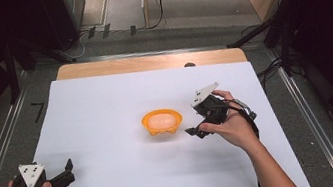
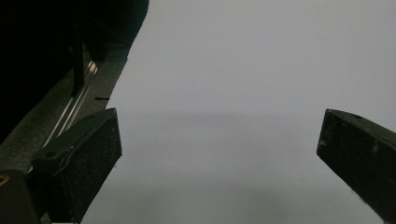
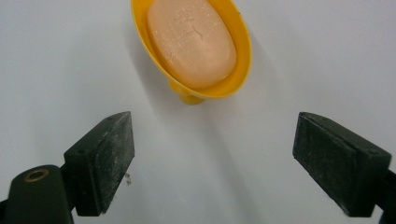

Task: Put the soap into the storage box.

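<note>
White sheet (image 1: 110,133) covers the table. The high view takes in both hands; the right gripper view alone reveals stamped marks on the peach soap (image 3: 191,39). It lies in a yellow dish (image 3: 240,51), just ahead of the released right gripper (image 3: 212,158). The left gripper (image 2: 219,154) gapes, nothing between.
</note>
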